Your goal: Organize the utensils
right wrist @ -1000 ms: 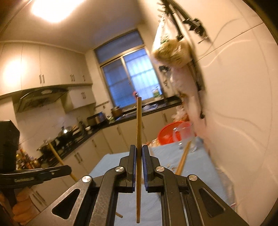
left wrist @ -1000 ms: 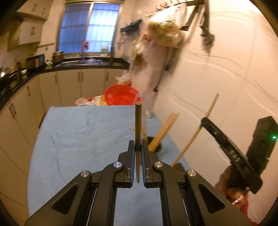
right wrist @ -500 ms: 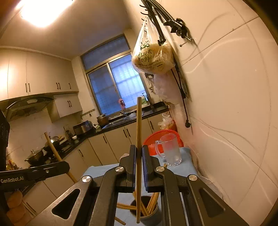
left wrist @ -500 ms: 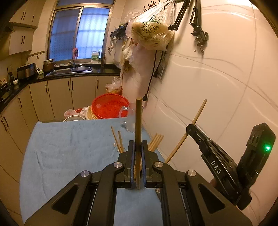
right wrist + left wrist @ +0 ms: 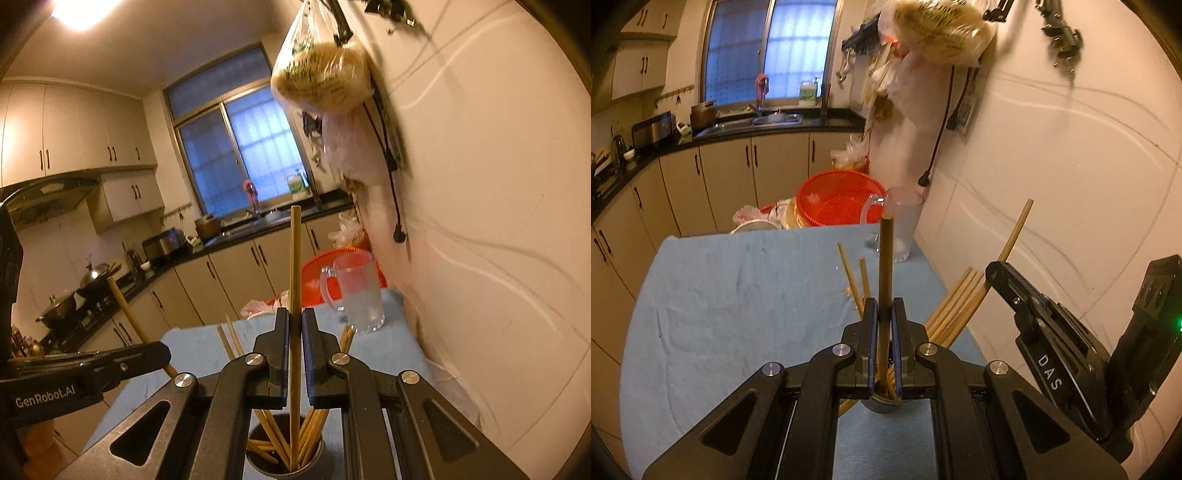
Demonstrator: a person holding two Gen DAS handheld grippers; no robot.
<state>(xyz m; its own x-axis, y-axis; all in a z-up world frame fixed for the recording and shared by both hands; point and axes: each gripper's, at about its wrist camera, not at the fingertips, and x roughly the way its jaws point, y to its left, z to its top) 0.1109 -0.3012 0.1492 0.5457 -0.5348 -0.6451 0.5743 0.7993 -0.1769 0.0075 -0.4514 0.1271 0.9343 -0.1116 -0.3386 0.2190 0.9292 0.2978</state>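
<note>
My left gripper (image 5: 882,317) is shut on a dark wooden chopstick (image 5: 885,266) held upright, its lower end inside the grey holder cup (image 5: 882,404) just under the fingers. My right gripper (image 5: 294,325) is shut on a pale wooden chopstick (image 5: 294,258), its lower end reaching down into the same cup (image 5: 284,461), which holds several chopsticks (image 5: 275,439). The right gripper also shows in the left wrist view (image 5: 1045,332), holding its stick (image 5: 1015,232). The left gripper shows in the right wrist view (image 5: 92,365), with its stick (image 5: 125,310).
The blue-clothed table (image 5: 738,295) carries a glass mug (image 5: 901,229) at the far right and a red colander (image 5: 834,199) behind it. The tiled wall (image 5: 1052,184) runs close along the right. Bags hang overhead (image 5: 321,77). Kitchen counters (image 5: 665,155) lie beyond.
Both grippers have come down over the holder cup with their chopsticks. The sticks' lower ends now sit in the cup, where a second ago the cup lay ahead.
</note>
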